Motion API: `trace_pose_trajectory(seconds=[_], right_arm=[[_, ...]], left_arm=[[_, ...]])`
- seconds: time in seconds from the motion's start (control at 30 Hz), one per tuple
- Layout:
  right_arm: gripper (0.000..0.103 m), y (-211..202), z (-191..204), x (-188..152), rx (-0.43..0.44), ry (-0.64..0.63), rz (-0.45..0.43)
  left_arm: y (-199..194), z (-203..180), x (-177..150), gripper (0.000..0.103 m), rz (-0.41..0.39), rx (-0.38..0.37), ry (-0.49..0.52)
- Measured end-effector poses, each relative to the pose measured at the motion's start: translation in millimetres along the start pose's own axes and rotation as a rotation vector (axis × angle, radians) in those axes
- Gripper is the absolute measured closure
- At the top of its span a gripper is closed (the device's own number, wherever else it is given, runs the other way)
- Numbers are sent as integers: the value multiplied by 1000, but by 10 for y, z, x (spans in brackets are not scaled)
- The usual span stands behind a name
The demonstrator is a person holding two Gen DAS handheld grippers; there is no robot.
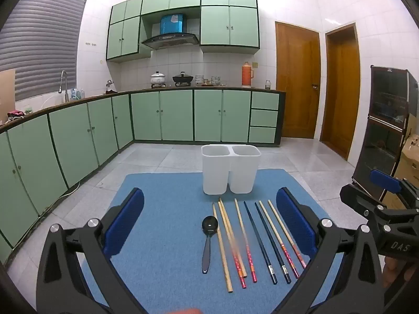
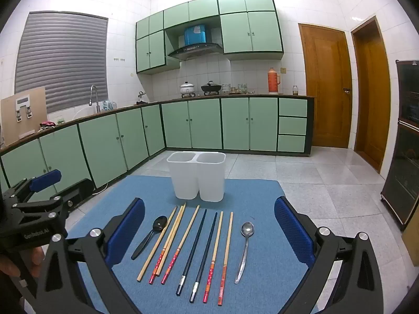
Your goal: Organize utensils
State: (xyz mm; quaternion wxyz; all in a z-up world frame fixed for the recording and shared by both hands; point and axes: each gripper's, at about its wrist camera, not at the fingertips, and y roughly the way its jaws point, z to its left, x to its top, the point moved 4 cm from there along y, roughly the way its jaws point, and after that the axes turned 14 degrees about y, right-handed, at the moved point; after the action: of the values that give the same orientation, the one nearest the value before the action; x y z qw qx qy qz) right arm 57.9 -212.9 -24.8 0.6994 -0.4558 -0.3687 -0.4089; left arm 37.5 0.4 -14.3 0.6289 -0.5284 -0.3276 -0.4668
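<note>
Left gripper fingers spread wide over the blue mat, black spoon, chopsticks in a row, silver spoon, white two-cup holder behind, right gripper spread too, holding nothing

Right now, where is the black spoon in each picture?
Left wrist view: black spoon lies near the middle, left of the chopsticks.
Right wrist view: black spoon lies left of centre, leftmost in the row.
Shared landmark: the white two-compartment holder behind the row.
</note>
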Motion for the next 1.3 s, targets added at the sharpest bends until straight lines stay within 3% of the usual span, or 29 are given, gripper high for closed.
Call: trace_pose_trajectory(seconds=[0.23,1.3], right_arm=[[6,-2,0,0,-1,-1,-1],[6,1,6,-9,1,2,-4]], left_arm=[[50,33,5,5,7,28,-2],[46,-8,-28,5,-18,25,2]])
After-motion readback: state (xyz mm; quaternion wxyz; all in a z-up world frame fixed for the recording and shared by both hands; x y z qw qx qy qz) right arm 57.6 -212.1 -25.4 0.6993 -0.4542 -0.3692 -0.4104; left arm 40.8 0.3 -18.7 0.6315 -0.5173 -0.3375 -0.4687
